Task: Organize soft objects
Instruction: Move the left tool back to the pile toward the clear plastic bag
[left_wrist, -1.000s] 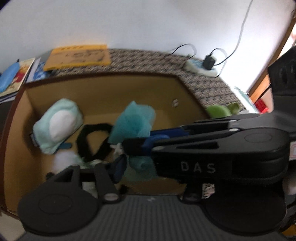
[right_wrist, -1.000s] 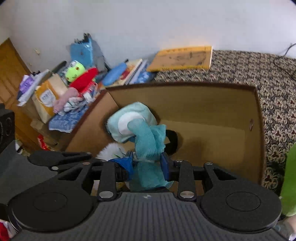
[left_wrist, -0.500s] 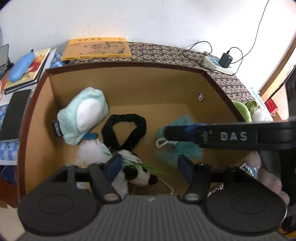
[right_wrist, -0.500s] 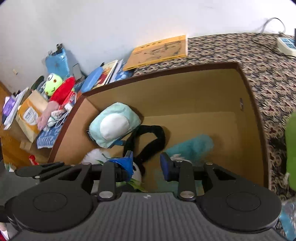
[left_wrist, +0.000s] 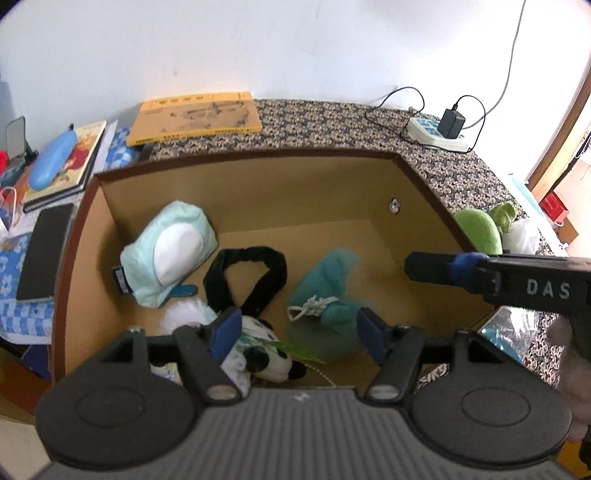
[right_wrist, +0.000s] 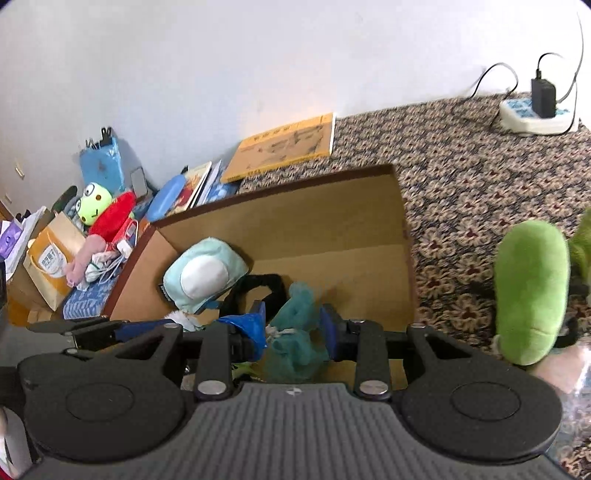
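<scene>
The cardboard box (left_wrist: 236, 206) sits on the patterned counter (left_wrist: 369, 125), its far corner near the yellow book (left_wrist: 195, 116). Inside, the teal mesh pouf (left_wrist: 325, 291) lies on the box floor toward the right wall, beside a black band (left_wrist: 255, 273) and a mint plush (left_wrist: 166, 254). The left gripper (left_wrist: 297, 332) hangs above, fingers still spreading, nothing between them. The right gripper (right_wrist: 293, 326) hovers released over the box's near edge; a green plush (right_wrist: 528, 291) rests outside.

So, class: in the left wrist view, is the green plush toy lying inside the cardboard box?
No, the green plush toy lies outside the cardboard box, beyond its right wall on the patterned cloth.
</scene>
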